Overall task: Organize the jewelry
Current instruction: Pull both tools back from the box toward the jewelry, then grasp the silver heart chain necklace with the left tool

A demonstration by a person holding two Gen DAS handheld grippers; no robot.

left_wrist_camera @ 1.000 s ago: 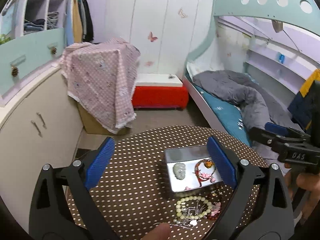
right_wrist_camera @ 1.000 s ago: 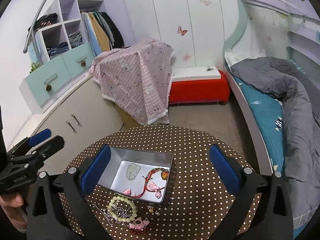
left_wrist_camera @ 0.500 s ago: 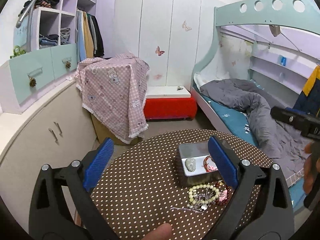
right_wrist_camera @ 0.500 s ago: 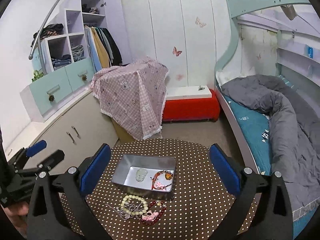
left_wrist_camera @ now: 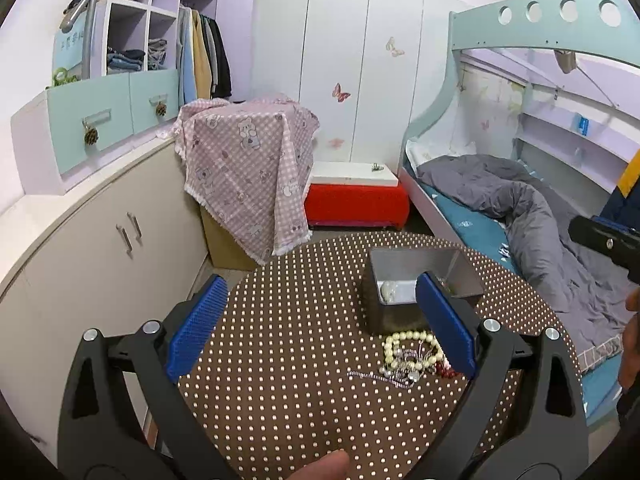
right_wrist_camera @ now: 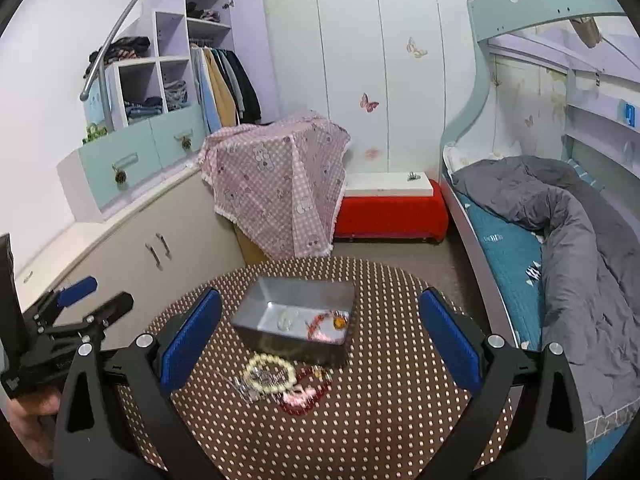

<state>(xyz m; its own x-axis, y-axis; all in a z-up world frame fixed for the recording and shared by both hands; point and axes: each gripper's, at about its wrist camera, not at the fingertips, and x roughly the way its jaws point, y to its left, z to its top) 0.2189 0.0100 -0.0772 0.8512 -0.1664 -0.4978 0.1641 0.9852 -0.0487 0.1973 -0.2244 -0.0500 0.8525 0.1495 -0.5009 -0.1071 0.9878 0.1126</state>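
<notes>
Hovering over loose jewelry, you are keeping both grippers, left gripper (left_wrist_camera: pixel 320 332) and right gripper (right_wrist_camera: pixel 320 344), spread apart and empty. Cream round-bead bracelet (right_wrist_camera: pixel 270 372) beside the grey metal tray (right_wrist_camera: pixel 256 302) is looking light, slippery; pinch across its strand.

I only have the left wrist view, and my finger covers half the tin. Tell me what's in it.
Observer: Beside the pale pendant, a red cord bracelet with an amber bead lies in the tin.
Operator: Report the right gripper.
Observer: The right gripper is open and empty, held above the table.
Operator: Say what lies right of the beads.
Observer: A red and pink piece lies touching the bead bracelet, outside the tin.
</notes>
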